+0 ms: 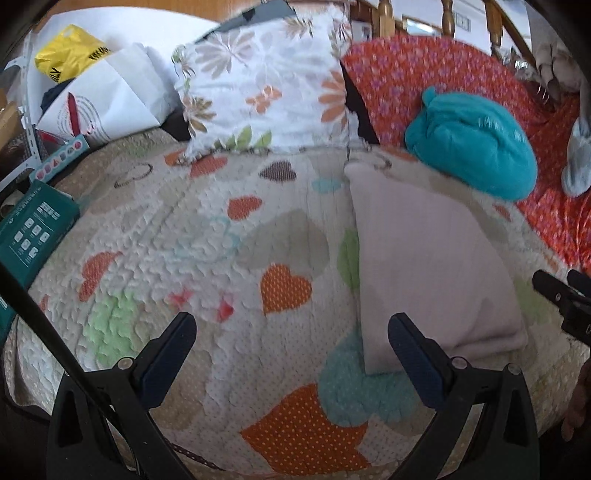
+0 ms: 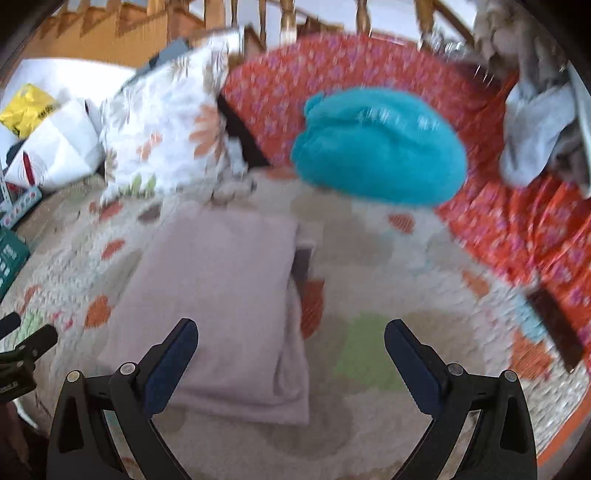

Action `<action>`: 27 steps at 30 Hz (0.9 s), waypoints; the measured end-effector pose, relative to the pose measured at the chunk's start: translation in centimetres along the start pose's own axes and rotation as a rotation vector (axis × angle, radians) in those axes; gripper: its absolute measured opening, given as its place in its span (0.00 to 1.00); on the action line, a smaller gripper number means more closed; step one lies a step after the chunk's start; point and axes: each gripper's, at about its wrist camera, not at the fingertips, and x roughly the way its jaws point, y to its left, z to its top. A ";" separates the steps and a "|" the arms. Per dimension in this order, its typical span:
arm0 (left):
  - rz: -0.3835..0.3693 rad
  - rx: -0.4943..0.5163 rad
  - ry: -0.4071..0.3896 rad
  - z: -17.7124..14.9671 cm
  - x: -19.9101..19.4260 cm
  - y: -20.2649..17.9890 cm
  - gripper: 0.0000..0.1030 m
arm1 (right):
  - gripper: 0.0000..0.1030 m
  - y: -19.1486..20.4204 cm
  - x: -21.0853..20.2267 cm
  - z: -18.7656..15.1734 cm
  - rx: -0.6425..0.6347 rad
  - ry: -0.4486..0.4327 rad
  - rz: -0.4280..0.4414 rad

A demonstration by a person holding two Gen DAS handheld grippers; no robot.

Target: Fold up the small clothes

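Observation:
A pale pink garment [image 1: 428, 266] lies folded flat on the heart-patterned quilt [image 1: 207, 236]; it also shows in the right wrist view [image 2: 221, 302]. A teal fleece garment [image 1: 476, 147] lies bunched beyond it, also in the right wrist view [image 2: 380, 147]. My left gripper [image 1: 291, 339] is open and empty above the quilt, left of the pink garment's near corner. My right gripper [image 2: 290, 347] is open and empty over the pink garment's near right edge; it also shows at the right edge of the left wrist view [image 1: 561, 291].
A floral pillow [image 1: 266, 85] and a red patterned blanket [image 1: 436, 77] lie at the back by a wooden railing [image 2: 280, 22]. Grey-white clothes [image 2: 535, 133] sit at far right. White bags [image 1: 107, 99] and a green box [image 1: 33, 229] stand at left.

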 end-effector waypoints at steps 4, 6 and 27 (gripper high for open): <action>-0.003 0.005 0.088 -1.0 2.4 -0.4 1.00 | 0.95 0.5 1.5 -1.4 -0.001 0.095 0.034; -0.005 0.007 0.134 -1.5 3.4 -0.5 1.00 | 0.95 0.4 1.8 -1.7 0.006 0.116 0.034; -0.036 -0.071 0.313 -3.8 6.2 -0.7 1.00 | 0.95 -0.2 4.0 -3.9 0.077 0.267 0.077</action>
